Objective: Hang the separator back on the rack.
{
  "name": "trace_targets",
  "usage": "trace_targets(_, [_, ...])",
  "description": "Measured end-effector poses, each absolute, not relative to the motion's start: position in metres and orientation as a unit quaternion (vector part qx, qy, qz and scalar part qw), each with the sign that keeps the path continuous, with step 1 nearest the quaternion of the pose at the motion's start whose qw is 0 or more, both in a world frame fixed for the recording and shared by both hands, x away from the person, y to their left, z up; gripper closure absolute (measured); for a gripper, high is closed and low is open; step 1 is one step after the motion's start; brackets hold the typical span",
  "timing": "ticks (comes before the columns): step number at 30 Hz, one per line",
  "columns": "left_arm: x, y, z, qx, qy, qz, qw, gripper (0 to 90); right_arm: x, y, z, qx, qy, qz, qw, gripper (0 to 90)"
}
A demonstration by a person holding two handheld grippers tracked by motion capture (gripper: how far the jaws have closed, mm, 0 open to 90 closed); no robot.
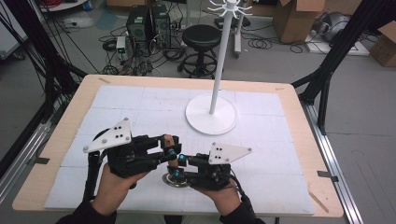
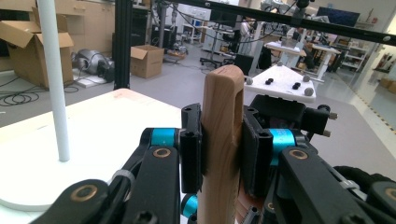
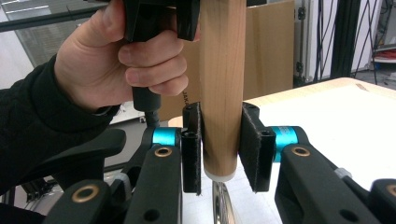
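A utensil with a light wooden handle (image 1: 170,141) stands upright over the white mat, its round metal end (image 1: 173,180) down at the table. My left gripper (image 1: 168,149) is shut on the handle's upper part. In the left gripper view the pads (image 2: 191,149) press both sides of the handle (image 2: 223,140), just below its hanging slot. My right gripper (image 1: 180,165) is shut on the handle lower down. In the right gripper view the handle (image 3: 223,93) sits between its jaws, near its white collar and metal stem (image 3: 218,200). My right gripper (image 3: 223,151) sits under the left hand (image 3: 126,60).
A white hook stand rises from the middle of the table, with a round base (image 1: 211,116) and a tall pole (image 1: 219,60). Its pole (image 2: 53,79) stands left of the handle. Beyond the table are a black stool (image 1: 201,39), cables and cardboard boxes (image 1: 294,18).
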State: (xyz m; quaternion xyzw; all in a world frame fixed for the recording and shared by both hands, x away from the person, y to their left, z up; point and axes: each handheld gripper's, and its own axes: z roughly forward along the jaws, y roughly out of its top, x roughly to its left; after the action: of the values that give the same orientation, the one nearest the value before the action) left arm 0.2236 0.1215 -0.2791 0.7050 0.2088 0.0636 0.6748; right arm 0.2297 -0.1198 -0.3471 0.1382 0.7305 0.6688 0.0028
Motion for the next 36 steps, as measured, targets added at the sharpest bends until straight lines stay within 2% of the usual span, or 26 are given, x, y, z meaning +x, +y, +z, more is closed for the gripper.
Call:
trace_targets(1, [0.225,0.123,-0.280,0.702,0.208,0.053,0.679,71.6,0.230,-0.120,-0.347,0.140,0.730,0.669,0.003,71.9])
trace_targets(2, [0.227,0.124,-0.281,0.695,0.208,0.039,0.687,67.5,0.230,-0.120,-0.347,0.142,0.731,0.668,0.000,72.0])
trace_targets(4, [0.229,0.130,-0.283,0.689,0.218,0.041,0.690,53.5,0.232,-0.121,-0.348,0.152,0.733,0.663,-0.004,72.1])
trace_targets(5, [0.231,0.138,-0.286,0.682,0.220,0.041,0.696,43.7,0.234,-0.123,-0.348,0.158,0.733,0.661,-0.004,72.1])
trace_targets(6, [0.231,0.138,-0.286,0.682,0.220,0.041,0.696,39.0,0.234,-0.123,-0.348,0.158,0.733,0.661,-0.004,72.1])
trace_targets(7, [0.232,0.142,-0.288,0.679,0.219,0.045,0.700,39.0,0.236,-0.125,-0.348,0.162,0.734,0.660,-0.001,72.1])
trace_targets(11, [0.234,0.161,-0.298,0.670,0.228,0.062,0.704,26.4,0.242,-0.132,-0.346,0.168,0.730,0.662,0.007,72.1])
trace_targets(16, [0.236,0.192,-0.322,0.671,0.239,0.096,0.695,18.5,0.258,-0.142,-0.337,0.180,0.725,0.665,0.024,72.1])
trace_targets(23, [0.239,0.219,-0.349,0.682,0.255,0.126,0.674,18.7,0.277,-0.148,-0.323,0.183,0.724,0.664,0.035,72.1])
trace_targets(27, [0.241,0.238,-0.368,0.670,0.261,0.155,0.678,18.5,0.296,-0.152,-0.309,0.186,0.718,0.670,0.041,72.0])
trace_targets(36, [0.244,0.251,-0.383,0.672,0.283,0.168,0.663,17.8,0.328,-0.159,-0.289,0.200,0.711,0.672,0.055,72.0])
